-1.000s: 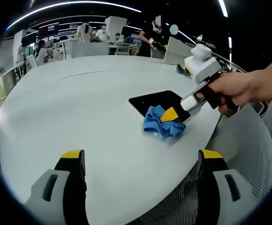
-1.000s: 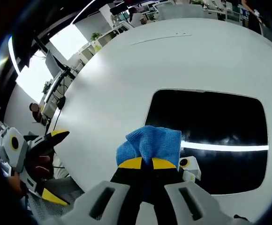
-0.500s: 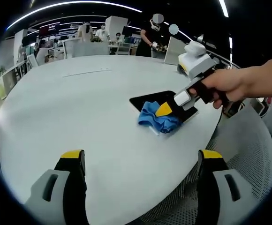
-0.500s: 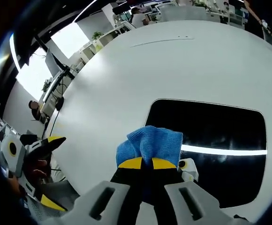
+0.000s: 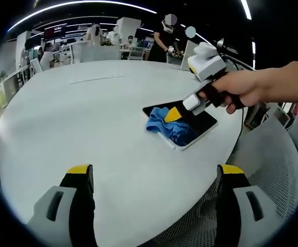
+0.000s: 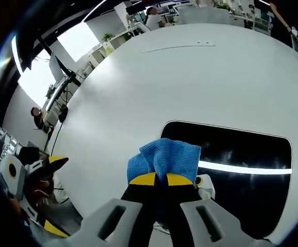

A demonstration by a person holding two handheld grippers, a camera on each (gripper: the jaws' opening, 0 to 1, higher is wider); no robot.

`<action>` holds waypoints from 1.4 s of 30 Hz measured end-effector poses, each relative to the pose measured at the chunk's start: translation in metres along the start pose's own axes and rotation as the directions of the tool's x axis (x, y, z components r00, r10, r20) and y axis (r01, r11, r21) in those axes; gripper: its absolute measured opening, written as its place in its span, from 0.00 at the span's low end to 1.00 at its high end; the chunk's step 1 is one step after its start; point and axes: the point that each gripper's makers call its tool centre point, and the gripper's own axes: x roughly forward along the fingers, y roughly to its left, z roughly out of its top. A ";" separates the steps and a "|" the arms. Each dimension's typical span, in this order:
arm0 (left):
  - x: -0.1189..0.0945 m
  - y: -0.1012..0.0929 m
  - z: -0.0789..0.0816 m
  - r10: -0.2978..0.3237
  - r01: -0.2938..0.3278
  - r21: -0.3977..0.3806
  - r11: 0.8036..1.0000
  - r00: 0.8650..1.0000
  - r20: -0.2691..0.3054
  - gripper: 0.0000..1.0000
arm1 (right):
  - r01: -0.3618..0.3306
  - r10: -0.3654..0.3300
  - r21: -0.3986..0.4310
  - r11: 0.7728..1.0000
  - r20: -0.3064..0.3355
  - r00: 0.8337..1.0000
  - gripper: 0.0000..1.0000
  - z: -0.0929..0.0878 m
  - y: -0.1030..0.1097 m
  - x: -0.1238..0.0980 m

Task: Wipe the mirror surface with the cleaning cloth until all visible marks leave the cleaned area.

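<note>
While the right gripper is clamping the blue cloth, the left gripper is gaping empty
Cloth is pressing on the mirror, whose long axis is running across the right gripper view

The left gripper view looks from low over the near edge of the round white table, set back, facing across it toward the mirror and the right gripper entering from its right. The right gripper view sits close above the mirror, looking steeply down. Both share the mirror, blue cloth and tabletop.
</note>
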 end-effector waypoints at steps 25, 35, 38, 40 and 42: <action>0.001 0.002 0.000 0.004 -0.004 -0.007 1.000 1.000 0.002 0.99 | 0.013 -0.013 -0.034 0.999 -0.001 1.000 0.00 0.030 -0.010 0.015; 0.000 0.003 -0.001 0.013 -0.013 -0.004 1.000 1.000 -0.005 0.99 | 0.010 -0.011 -0.065 0.998 -0.012 1.000 0.00 0.040 -0.011 0.019; 0.000 0.004 -0.002 0.013 -0.013 -0.002 1.000 1.000 -0.008 0.99 | 0.010 -0.011 -0.064 0.998 -0.014 1.000 0.00 0.043 -0.011 0.021; 0.000 0.004 -0.001 0.017 -0.017 -0.002 1.000 1.000 -0.006 0.99 | 0.007 -0.008 -0.057 0.998 -0.017 1.000 0.00 0.045 -0.012 0.023; 0.000 0.005 -0.002 0.019 -0.019 -0.004 1.000 1.000 -0.007 0.99 | 0.005 -0.006 -0.057 0.998 -0.019 1.000 0.00 0.046 -0.012 0.024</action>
